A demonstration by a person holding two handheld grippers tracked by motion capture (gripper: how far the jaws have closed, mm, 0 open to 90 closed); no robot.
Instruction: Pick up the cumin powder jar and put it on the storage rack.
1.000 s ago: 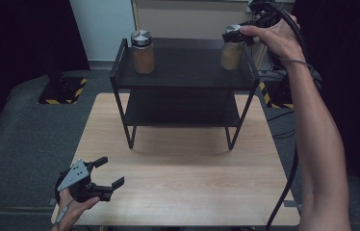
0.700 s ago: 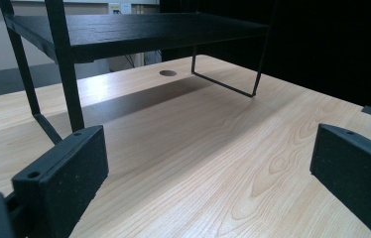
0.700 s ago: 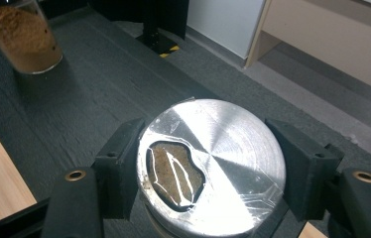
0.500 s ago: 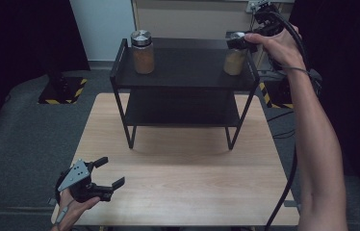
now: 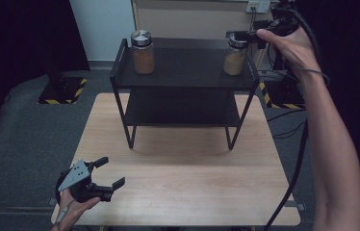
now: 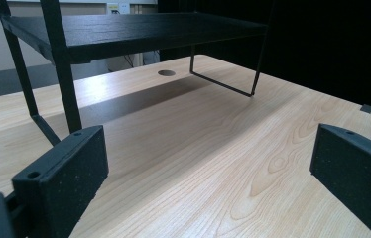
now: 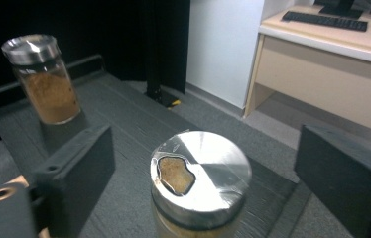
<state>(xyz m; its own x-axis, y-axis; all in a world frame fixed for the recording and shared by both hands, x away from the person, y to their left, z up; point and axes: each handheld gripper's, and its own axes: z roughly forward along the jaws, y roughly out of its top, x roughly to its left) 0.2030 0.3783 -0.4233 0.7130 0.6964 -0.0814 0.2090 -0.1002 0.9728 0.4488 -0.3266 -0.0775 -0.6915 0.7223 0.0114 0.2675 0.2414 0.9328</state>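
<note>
Two glass jars of brown powder with metal lids stand on the top of a black two-tier shelf [image 5: 187, 65]. One jar [image 5: 142, 53] [image 7: 44, 79] is at its left end, the other jar [image 5: 234, 57] [image 7: 201, 171] at its right end. My right gripper [image 5: 239, 34] [image 7: 203, 168] hangs over the right jar's lid. Its jaws have just been opening and now stand on either side of the lid with a gap on each side. My left gripper [image 5: 111, 172] [image 6: 208, 163] stays open and holds nothing, low over the wooden table's front left corner.
The shelf stands at the back middle of the wooden table [image 5: 187, 178], with a lower tier under the top one. A cable [image 5: 293, 168] trails from the right gripper down past the table's right edge. A beige desk [image 7: 342, 54] lies beyond the shelf.
My right hand has come down and a little to the left with the jar, which now stands on the shelf's right end. The left gripper has not moved.
</note>
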